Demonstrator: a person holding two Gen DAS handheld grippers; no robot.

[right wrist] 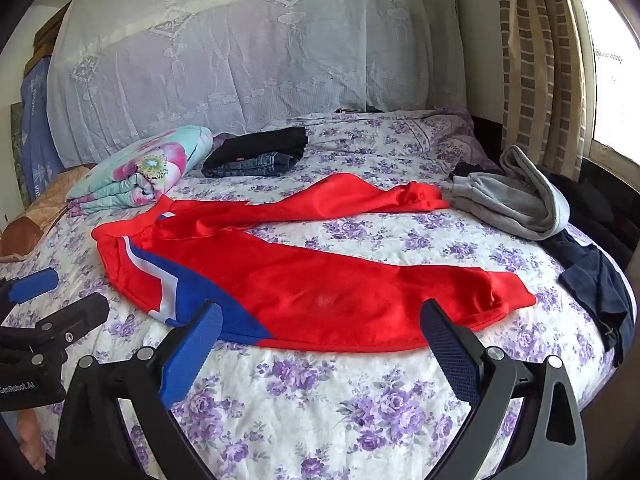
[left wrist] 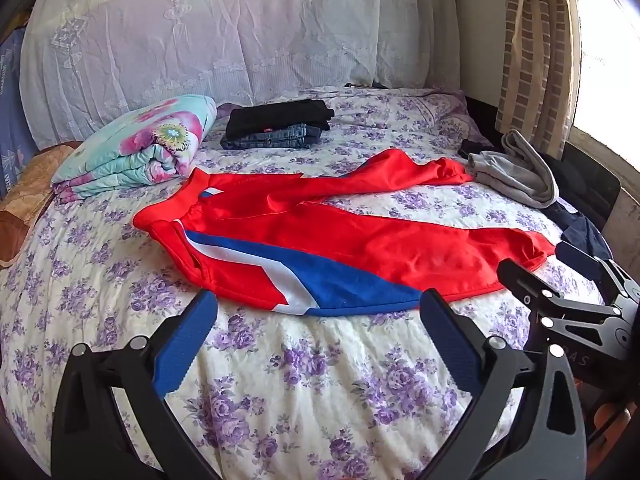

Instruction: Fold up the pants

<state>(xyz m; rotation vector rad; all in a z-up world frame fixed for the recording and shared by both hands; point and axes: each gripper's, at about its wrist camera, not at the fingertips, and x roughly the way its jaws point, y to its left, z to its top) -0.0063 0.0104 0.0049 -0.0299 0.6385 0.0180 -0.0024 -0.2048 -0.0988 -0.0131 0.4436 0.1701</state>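
Note:
Red pants (left wrist: 320, 236) with a blue and white side stripe lie spread flat across the bed, waistband to the left, legs running right; they also show in the right wrist view (right wrist: 312, 280). My left gripper (left wrist: 318, 312) is open and empty, hovering just in front of the pants' near edge. My right gripper (right wrist: 322, 322) is open and empty, over the near edge of the pants. The right gripper shows at the right of the left wrist view (left wrist: 560, 264), and the left gripper at the left of the right wrist view (right wrist: 56, 292).
The bed has a floral purple cover (left wrist: 304, 380). A folded floral quilt (left wrist: 136, 148) lies at the back left. Folded black and denim pants (left wrist: 276, 124) are stacked at the back. Grey clothes (left wrist: 516, 172) and dark clothes (right wrist: 596, 280) lie at the right edge.

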